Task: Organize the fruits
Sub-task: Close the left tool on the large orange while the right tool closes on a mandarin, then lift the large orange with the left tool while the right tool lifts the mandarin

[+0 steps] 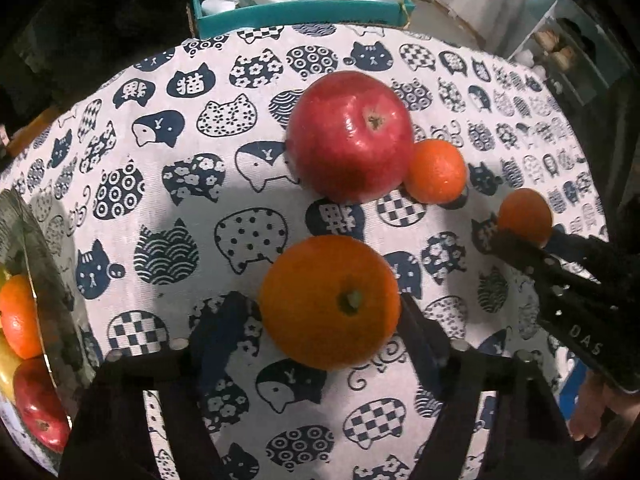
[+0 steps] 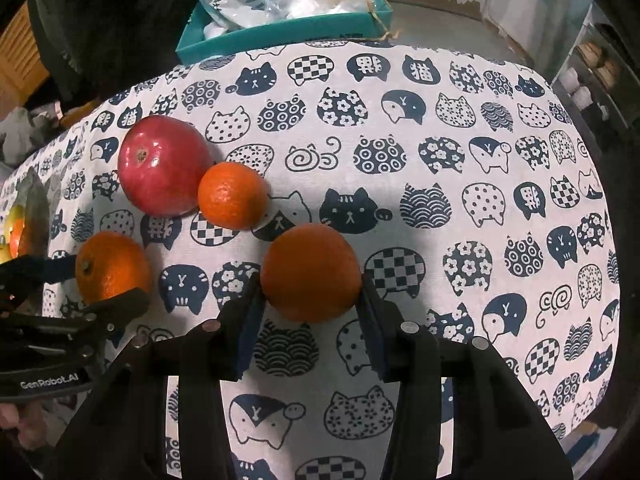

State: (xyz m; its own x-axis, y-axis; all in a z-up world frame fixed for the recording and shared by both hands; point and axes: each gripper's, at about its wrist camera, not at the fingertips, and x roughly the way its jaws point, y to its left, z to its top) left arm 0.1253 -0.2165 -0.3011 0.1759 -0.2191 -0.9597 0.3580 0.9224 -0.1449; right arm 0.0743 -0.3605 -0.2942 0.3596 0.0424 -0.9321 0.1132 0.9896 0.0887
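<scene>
A red apple (image 1: 351, 136) (image 2: 163, 166) lies on the cat-print cloth with a small tangerine (image 1: 437, 171) (image 2: 233, 196) touching it. My left gripper (image 1: 330, 312) has its fingers on both sides of a large orange (image 1: 330, 302) (image 2: 112, 266), close to it or touching. My right gripper (image 2: 311, 300) is shut on another orange (image 2: 311, 273) (image 1: 525, 216), which rests on the cloth. A glass bowl (image 1: 44, 292) at the far left holds an orange, a red apple and a yellow fruit.
A teal box (image 1: 300, 12) (image 2: 280, 28) with plastic bags stands at the table's far edge. White shelving (image 1: 560, 52) stands beyond the right side. The cloth (image 2: 480, 200) spreads to the right of the fruit.
</scene>
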